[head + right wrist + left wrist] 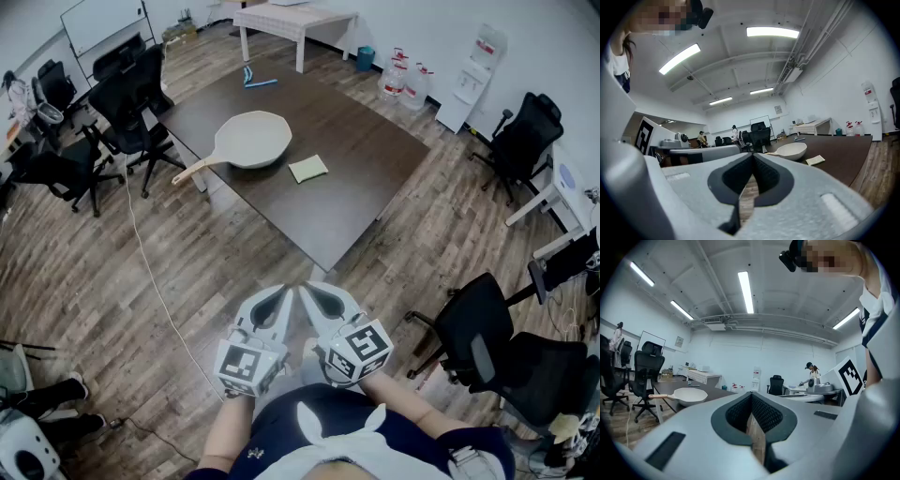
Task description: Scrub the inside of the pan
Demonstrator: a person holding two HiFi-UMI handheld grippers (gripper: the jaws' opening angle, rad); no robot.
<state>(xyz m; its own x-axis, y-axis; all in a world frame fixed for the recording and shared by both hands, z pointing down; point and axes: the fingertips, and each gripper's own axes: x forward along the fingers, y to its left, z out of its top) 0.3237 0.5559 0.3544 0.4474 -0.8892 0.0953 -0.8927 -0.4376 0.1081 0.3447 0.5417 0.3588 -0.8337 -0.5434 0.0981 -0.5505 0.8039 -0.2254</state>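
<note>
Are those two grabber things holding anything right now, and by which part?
Nothing is held. The left gripper and the right gripper both have their jaws closed together with nothing between them; the pan sits on the table, away from both.

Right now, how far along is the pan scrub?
Nothing done: pan sits on the table, sponge beside it, apart. In hand: nothing; left hand-held gripper and right hand-held gripper are shut, empty, short of the table. Left: grab sponge, scrub pan's inside.
</note>
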